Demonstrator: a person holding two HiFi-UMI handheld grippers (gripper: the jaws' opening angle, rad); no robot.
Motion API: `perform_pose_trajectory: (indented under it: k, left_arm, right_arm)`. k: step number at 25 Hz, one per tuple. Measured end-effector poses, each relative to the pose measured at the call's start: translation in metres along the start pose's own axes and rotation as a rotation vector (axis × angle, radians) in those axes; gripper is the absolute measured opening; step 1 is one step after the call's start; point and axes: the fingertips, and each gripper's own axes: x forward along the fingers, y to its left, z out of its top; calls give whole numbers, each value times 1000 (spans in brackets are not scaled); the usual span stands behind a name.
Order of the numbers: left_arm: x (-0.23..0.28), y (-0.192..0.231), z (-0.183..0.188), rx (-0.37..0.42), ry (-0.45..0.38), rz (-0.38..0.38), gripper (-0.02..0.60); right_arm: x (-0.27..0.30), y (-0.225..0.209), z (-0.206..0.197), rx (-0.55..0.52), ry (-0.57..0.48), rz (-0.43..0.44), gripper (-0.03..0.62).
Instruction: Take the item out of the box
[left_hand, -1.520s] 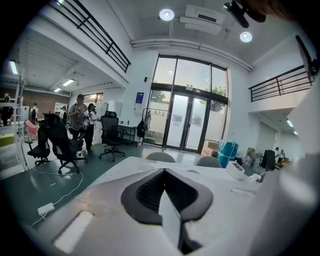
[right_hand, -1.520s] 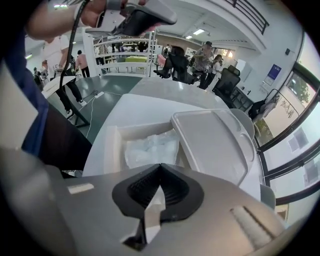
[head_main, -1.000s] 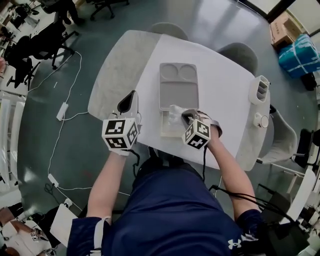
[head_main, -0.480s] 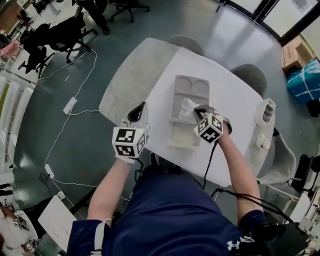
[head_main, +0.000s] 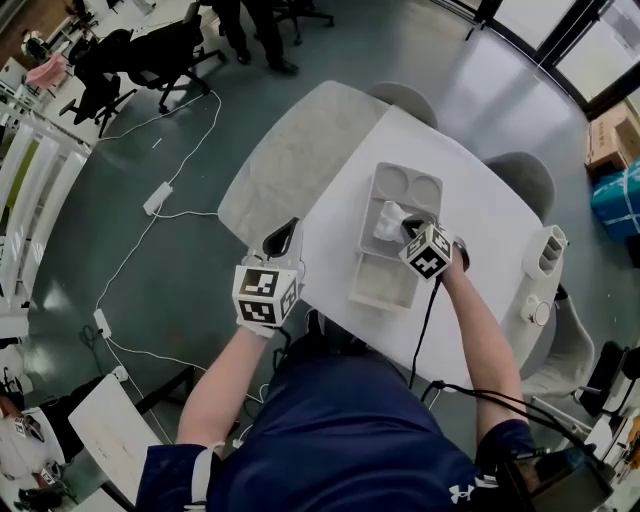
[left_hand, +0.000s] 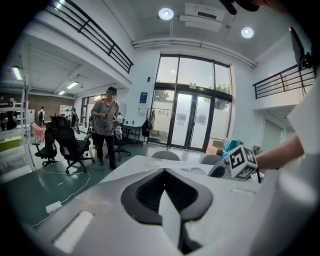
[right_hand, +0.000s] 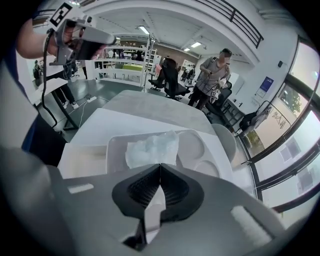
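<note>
crumpled white item (right_hand: 152, 149) in right claw (right_hand: 159, 167)

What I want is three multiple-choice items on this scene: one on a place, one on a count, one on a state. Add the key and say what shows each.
1. Where is the crumpled whitish item?
A. On the floor
B. On a chair
C. Over the compartment tray

2. How many round recesses does the tray have?
A. One
B. Two
C. Four

3. How do the jaws of the left gripper stand?
A. Shut, with nothing between them
B. Wide open
C. Clamped on the tray

Key:
1 C: the right gripper has its jaws shut on the item's edge, and the right gripper view shows the tray right behind it.
2 B: both the head view and the right gripper view show two round recesses side by side at the tray's far end.
3 A: the left gripper view shows the pads meeting, with only the table and the room beyond.
</note>
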Motion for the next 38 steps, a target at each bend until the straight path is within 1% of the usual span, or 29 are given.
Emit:
perform_pose_trajectory:
  k: [4, 6, 9, 11, 16, 19, 23, 27, 30, 35, 38]
  left_arm:
    - [3, -1, -1, 5, 9, -5, 2]
    - [3, -3, 0, 8, 11, -12, 2]
    - [6, -6, 2, 14, 11, -23, 2]
    - [8, -9, 4, 21, 8, -34, 2]
    - [15, -20, 14, 40, -5, -70, 2]
    - [19, -28, 24, 51, -15, -94, 2]
    - [30, -40, 42, 70, -47, -134, 2]
    - [28, -51, 54, 79, -63, -151, 2]
    - [33, -62, 69, 92, -92, -178, 2]
    - [37, -91, 92, 105, -136, -243, 2]
    - [40, -112, 104, 114, -156, -287, 2]
  right_arm:
    - [9, 3, -2, -11, 8, -2, 7]
    - [10, 5, -2, 0, -3, -14, 22]
    - [5, 2, 0, 60, -37, -38, 69]
    - [-2, 0, 2, 106, -62, -46, 86]
    - [-30, -12, 9, 197, -136, -84, 87]
    - [-60, -28, 22, 259, -227, -145, 77]
    - [-106, -60, 31, 354, -360, -272, 63]
    - [-156, -73, 35, 458, -472, -354, 52]
    - [-193, -86, 35, 525, -552, -423, 43]
    - [-255, -88, 33, 598, -687, -524, 17]
    - [-280, -85, 27, 631, -735, -565, 3]
